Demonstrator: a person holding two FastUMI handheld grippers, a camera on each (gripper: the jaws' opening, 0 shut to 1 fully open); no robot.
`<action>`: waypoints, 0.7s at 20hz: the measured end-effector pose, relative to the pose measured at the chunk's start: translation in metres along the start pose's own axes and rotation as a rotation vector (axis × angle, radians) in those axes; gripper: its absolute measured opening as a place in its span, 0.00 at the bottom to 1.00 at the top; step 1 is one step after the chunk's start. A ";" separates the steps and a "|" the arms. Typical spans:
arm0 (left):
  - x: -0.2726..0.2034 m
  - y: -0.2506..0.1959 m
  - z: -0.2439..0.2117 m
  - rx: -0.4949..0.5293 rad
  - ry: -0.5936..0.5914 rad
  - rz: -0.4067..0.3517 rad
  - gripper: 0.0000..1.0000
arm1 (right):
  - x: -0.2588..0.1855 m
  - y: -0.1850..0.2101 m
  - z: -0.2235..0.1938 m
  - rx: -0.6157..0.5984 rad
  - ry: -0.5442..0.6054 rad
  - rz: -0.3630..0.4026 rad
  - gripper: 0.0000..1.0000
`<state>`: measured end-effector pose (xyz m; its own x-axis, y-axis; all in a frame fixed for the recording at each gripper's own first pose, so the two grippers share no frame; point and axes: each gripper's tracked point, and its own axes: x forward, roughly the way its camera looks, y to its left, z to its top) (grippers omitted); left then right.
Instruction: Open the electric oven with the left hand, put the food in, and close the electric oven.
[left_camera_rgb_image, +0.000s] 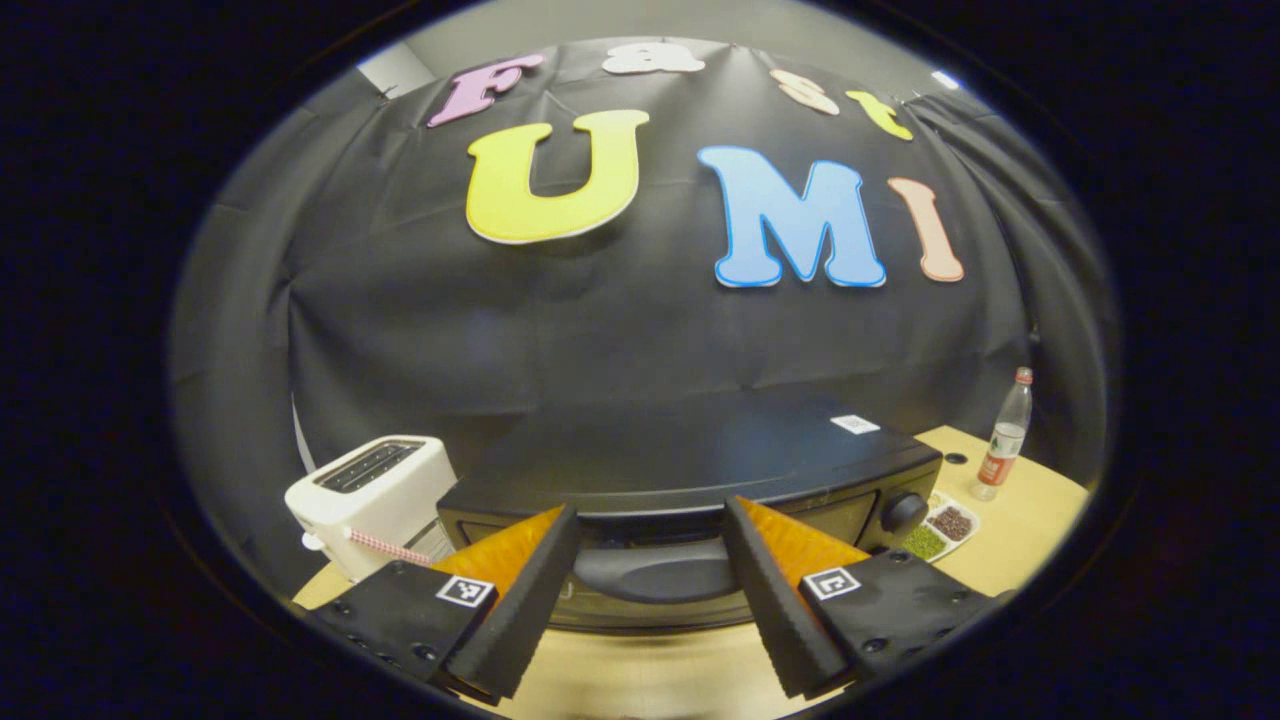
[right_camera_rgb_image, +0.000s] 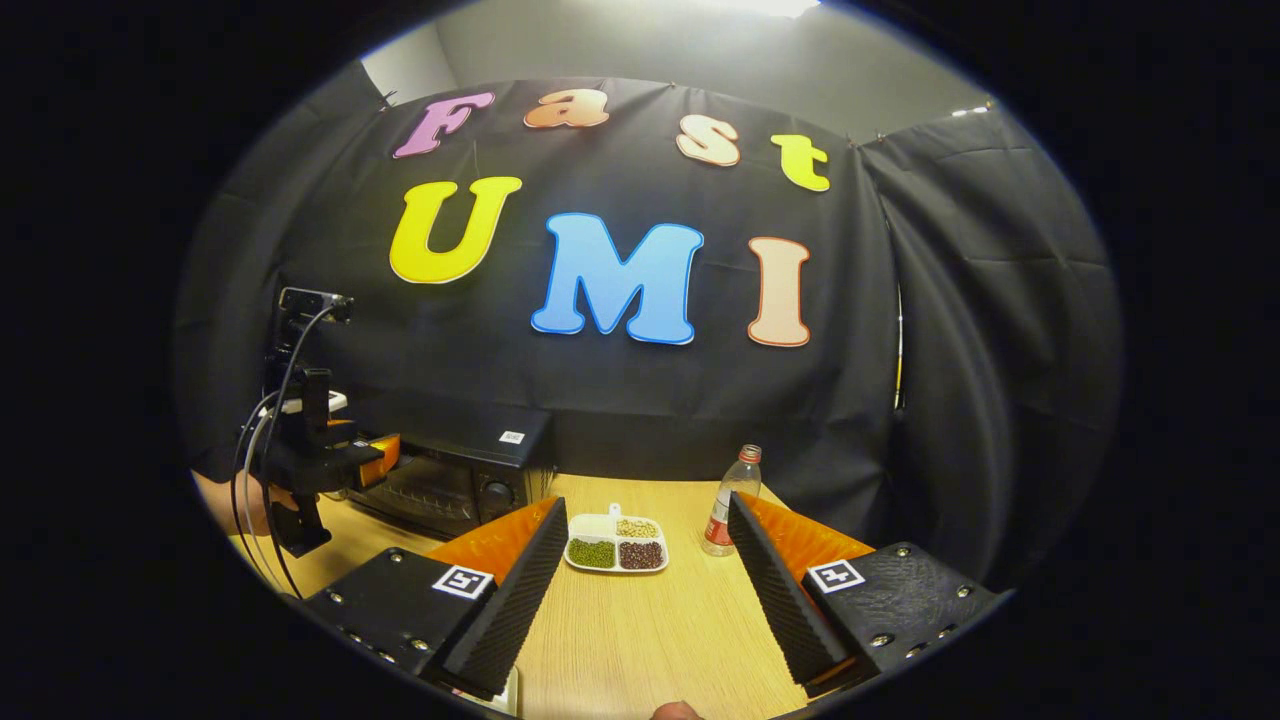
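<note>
Up close, we have the left tool (left_camera_rgb_image: 650, 560) spread wide on either side of the electric oven (left_camera_rgb_image: 700, 470) door handle (left_camera_rgb_image: 655, 570), not pressing it; the door is shut. Our right tool (right_camera_rgb_image: 640, 580) hangs open above the tabletop (right_camera_rgb_image: 650, 640), facing the divided food tray (right_camera_rgb_image: 617, 543) beside a bottle (right_camera_rgb_image: 730, 500). A toaster (left_camera_rgb_image: 370, 490) stands left of the oven.

Right tongs (right_camera_rgb_image: 640, 575) spread wide above the wooden counter (right_camera_rgb_image: 660, 640). Ahead, a divided tray (right_camera_rgb_image: 617, 543) of beans; a plastic bottle (right_camera_rgb_image: 730, 500) stands just beside it. Far left, the left tongs (right_camera_rgb_image: 375, 455) sit at the black oven (right_camera_rgb_image: 450, 480) front.
</note>
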<state>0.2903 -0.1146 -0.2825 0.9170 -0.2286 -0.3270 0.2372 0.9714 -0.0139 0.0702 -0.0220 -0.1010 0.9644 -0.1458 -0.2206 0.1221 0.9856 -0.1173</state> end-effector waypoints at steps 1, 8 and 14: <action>0.000 0.000 0.003 -0.007 -0.013 0.007 0.97 | -0.001 0.000 0.001 -0.002 -0.002 0.001 0.99; -0.028 -0.001 -0.009 -0.006 -0.007 0.010 1.00 | -0.005 0.006 0.002 -0.005 -0.006 0.037 0.99; -0.056 -0.001 -0.030 -0.003 0.013 0.027 0.98 | -0.011 0.008 0.002 -0.012 -0.010 0.076 0.99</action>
<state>0.2287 -0.1011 -0.2924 0.9187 -0.2011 -0.3398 0.2111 0.9774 -0.0077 0.0614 -0.0123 -0.0977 0.9730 -0.0695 -0.2201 0.0455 0.9926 -0.1122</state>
